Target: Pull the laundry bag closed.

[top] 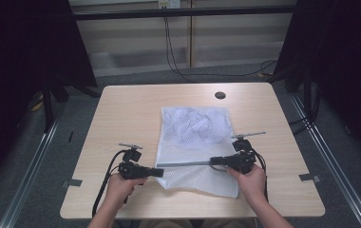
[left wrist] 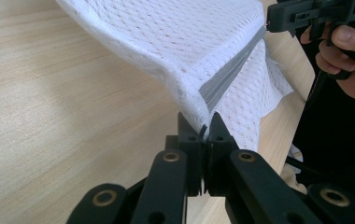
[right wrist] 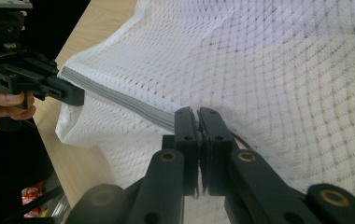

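White mesh bag (top: 195, 142) is lying on the wooden surface (top: 121, 114), its grey zipper (top: 183, 164) stretched between the left gripper (left wrist: 202, 127) and right gripper (right wrist: 198, 113), both clamped on it. Mesh could be torn, or a grip lost, if pulled apart harder.

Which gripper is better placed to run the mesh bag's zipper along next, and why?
Probably the right gripper: it pinches mid-zipper, while the left gripper anchors the mesh bag at the zipper's end.
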`<state>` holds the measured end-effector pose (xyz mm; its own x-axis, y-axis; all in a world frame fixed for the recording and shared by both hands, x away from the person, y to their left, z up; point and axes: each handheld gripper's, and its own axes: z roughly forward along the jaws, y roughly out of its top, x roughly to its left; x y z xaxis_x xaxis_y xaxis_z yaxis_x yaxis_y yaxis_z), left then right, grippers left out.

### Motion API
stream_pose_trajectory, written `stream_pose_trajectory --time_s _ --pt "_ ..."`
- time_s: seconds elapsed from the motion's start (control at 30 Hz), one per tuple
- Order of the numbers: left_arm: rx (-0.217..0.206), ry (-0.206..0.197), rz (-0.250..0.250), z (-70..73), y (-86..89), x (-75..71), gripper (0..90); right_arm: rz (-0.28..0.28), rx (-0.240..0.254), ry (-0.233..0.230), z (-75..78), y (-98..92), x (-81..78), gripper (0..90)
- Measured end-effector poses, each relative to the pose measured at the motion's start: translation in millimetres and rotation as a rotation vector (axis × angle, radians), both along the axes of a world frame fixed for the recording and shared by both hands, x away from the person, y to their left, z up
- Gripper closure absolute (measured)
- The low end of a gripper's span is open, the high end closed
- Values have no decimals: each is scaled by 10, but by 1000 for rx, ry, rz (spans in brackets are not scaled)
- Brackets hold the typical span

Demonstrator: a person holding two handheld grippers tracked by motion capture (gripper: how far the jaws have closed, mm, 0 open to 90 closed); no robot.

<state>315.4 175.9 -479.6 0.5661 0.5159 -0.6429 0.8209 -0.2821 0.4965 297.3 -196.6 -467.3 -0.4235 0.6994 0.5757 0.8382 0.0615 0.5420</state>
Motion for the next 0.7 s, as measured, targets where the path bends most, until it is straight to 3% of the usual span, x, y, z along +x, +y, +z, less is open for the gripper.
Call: stream_pose_trajectory --time_s 0.7 --pt "-13 2 0 8 10 0 882 -20 3 -1 -19 -131 -20 871"
